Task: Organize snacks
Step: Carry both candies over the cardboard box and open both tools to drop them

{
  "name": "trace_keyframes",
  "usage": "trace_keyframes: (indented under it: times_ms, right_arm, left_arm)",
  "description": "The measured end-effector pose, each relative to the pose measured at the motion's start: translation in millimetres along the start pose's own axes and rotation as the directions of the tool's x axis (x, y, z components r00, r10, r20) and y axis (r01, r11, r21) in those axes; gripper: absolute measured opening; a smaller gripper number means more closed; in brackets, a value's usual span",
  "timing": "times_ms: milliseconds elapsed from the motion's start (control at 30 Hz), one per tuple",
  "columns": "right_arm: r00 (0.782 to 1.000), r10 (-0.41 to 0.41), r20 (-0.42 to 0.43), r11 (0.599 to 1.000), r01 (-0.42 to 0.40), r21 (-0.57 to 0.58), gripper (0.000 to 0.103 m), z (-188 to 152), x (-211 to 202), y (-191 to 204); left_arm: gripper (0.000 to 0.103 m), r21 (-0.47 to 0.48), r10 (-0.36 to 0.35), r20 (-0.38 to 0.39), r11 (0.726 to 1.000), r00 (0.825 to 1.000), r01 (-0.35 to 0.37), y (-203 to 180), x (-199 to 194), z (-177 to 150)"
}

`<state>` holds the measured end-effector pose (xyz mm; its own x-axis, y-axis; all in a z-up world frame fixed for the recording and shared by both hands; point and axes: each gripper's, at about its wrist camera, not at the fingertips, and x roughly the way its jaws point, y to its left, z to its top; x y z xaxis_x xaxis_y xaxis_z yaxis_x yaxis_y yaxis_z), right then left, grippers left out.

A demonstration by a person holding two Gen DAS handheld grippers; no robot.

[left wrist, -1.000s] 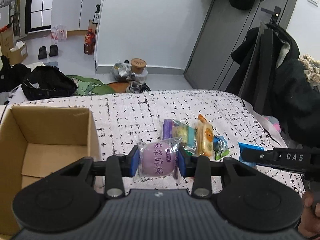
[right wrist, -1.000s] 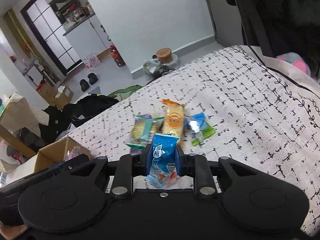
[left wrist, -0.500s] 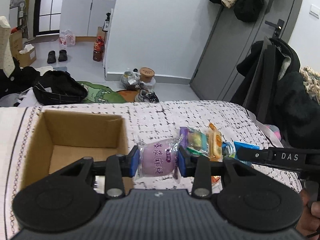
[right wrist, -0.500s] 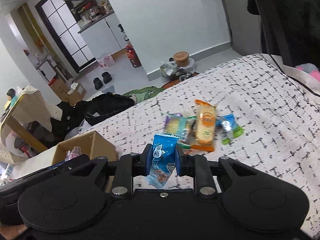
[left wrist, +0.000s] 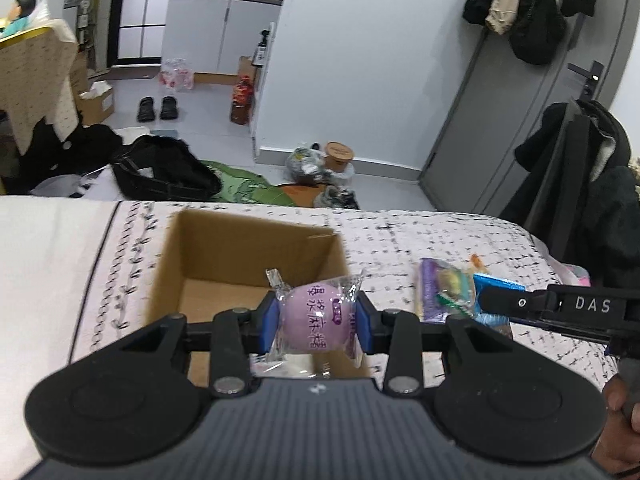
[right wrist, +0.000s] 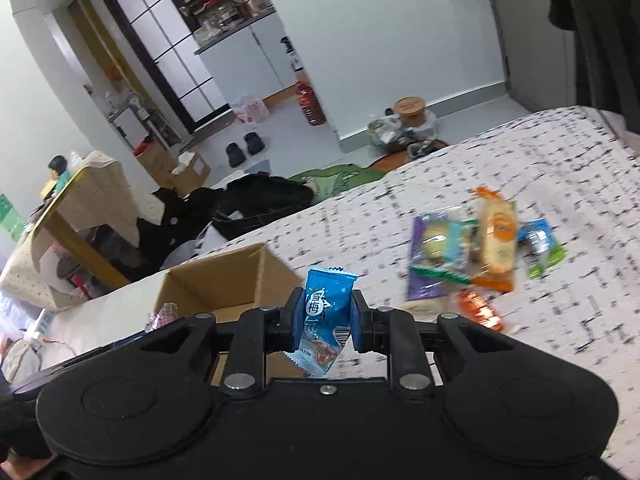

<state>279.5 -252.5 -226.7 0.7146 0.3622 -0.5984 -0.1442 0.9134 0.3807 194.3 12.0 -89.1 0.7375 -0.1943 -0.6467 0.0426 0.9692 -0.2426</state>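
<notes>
My left gripper is shut on a round purple snack in a clear wrapper and holds it above the near side of an open cardboard box. My right gripper is shut on a blue snack packet, just right of the box. The right gripper also shows in the left wrist view with the blue packet. Several loose snacks lie on the bed: a purple-green pack, an orange pack, a small red one.
The bed has a white cover with black dashes. Beyond its far edge lie a black bag, shoes and jars on the floor. Dark coats hang at the right. A wooden table stands at the left.
Both grippers have moved left with their snacks. The box has come from the left edge to under my left gripper. The loose snacks now lie off to the right.
</notes>
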Motion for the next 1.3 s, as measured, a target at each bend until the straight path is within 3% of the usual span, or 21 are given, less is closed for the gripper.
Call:
trace_keyframes:
  times_ms: [333,500,1000,1233,1300]
  right_arm:
    - [0.996,0.079,-0.043,0.995,-0.081,-0.055,0.023,-14.3,14.2,42.7]
    - [0.994,0.093,-0.060,0.993,-0.097,-0.064,0.023,-18.9,20.2,52.8]
    - [0.985,0.132,-0.112,0.987,-0.141,-0.077,0.023,-27.7,37.7,73.6]
    - [0.979,0.168,-0.119,0.983,-0.176,-0.059,0.024,-25.8,46.9,89.9]
    - [0.973,0.196,-0.122,0.979,-0.202,-0.035,0.029,-25.3,50.4,93.5]
  left_arm:
    - [0.038,-0.067,0.082,0.004,0.994,0.997,-0.081,39.2,-9.7,4.1]
    - [0.040,-0.090,0.084,-0.011,0.992,0.996,-0.084,47.7,-5.8,5.5]
    - [0.057,-0.152,0.148,0.020,0.978,0.989,-0.143,66.9,-17.1,6.1]
    - [0.058,-0.177,0.178,0.034,0.970,0.983,-0.170,77.8,-28.1,4.7]
    - [0.058,-0.185,0.183,0.027,0.967,0.983,-0.175,81.5,-29.2,4.1]
